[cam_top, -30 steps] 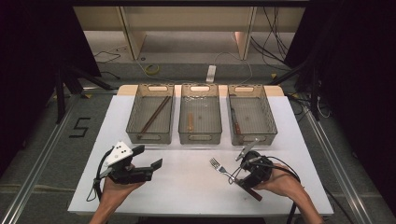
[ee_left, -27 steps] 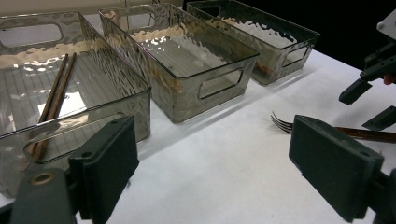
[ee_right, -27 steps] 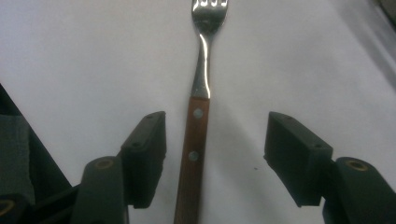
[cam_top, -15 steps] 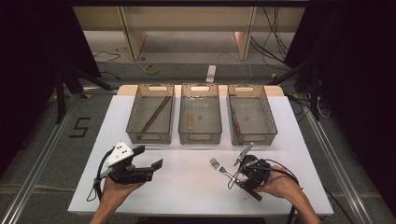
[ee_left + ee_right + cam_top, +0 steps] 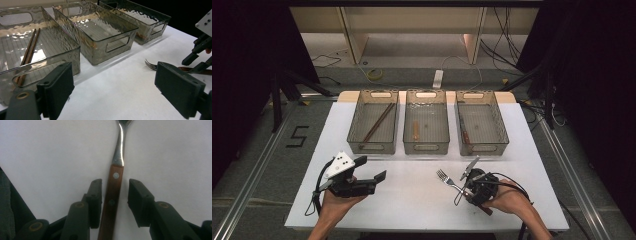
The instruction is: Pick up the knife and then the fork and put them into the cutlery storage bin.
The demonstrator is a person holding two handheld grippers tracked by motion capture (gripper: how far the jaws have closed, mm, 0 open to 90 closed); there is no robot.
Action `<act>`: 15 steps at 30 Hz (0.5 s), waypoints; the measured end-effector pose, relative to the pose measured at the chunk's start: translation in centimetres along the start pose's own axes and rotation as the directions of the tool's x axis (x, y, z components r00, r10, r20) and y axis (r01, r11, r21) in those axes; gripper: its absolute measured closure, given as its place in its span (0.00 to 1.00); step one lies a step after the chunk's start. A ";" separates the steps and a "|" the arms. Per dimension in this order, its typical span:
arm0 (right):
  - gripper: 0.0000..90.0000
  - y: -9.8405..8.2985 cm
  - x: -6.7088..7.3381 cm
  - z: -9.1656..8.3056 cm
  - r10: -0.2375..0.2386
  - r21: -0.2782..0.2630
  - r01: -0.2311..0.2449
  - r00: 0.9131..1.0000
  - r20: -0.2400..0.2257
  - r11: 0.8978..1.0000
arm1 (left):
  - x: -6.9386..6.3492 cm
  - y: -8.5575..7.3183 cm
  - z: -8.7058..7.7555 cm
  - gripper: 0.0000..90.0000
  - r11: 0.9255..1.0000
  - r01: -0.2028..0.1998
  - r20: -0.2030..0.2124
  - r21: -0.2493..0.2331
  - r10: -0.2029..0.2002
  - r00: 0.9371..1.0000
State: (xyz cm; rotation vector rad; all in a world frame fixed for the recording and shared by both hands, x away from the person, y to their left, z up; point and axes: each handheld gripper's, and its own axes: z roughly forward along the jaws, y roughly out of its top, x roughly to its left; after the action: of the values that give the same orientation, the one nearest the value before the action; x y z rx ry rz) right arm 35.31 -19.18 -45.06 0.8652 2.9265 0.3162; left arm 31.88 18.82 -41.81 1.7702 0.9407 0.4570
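Fork (image 5: 115, 185) lies on the white counter (image 5: 412, 200), not yet lifted; right tongs (image 5: 115, 202) straddle its wooden handle, closing but not gripping. Left tongs (image 5: 115, 92) hang apart. Binning remains.

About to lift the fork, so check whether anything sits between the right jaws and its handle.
Nothing visible does. The fork handle lies on bare table between the right gripper jaws, which have just been closing; small gaps remain on both sides.

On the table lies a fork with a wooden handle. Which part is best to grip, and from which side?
Probably the flat wooden handle of the fork, from above across its width: it lies flat, between the right claw's closing jaws. The metal neck looks thin and curved.
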 end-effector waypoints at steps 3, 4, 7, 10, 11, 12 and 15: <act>0.74 0.0 0.0 0.2 -0.011 0.012 0.011 1.000 -0.005 1.000 | 0.0 0.0 0.0 0.16 1.000 0.000 0.000 0.000 0.000 1.000; 0.75 0.0 0.0 0.2 -0.012 0.015 0.012 1.000 -0.002 1.000 | 0.0 0.0 0.0 0.17 1.000 0.000 0.000 0.000 0.000 1.000; 0.76 0.0 0.1 0.3 -0.014 0.020 0.014 1.000 0.001 1.000 | 0.0 0.0 0.0 0.16 1.000 0.000 -0.001 0.000 0.000 1.000; 0.77 0.1 0.1 0.5 -0.018 0.026 0.018 1.000 0.001 1.000 | 0.0 0.0 0.0 0.16 1.000 -0.001 -0.001 0.000 0.001 1.000; 0.77 0.1 0.0 0.5 -0.017 0.026 0.017 1.000 0.000 1.000 | 0.0 0.0 0.0 0.16 1.000 0.000 0.000 0.001 0.000 1.000; 0.78 0.1 0.0 0.5 -0.016 0.026 0.016 1.000 0.002 1.000 | 0.0 0.0 0.0 0.16 1.000 0.000 -0.001 0.000 0.000 1.000; 0.78 0.1 0.0 0.5 -0.004 0.022 0.004 1.000 -0.001 1.000 | 0.0 0.0 0.0 0.16 1.000 -0.003 0.000 0.001 0.003 1.000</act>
State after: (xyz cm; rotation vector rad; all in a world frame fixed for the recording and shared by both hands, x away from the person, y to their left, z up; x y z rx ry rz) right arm 35.40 -19.01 -45.53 0.8623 2.9379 0.2855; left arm 31.89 18.81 -41.83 1.7732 0.9388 0.4589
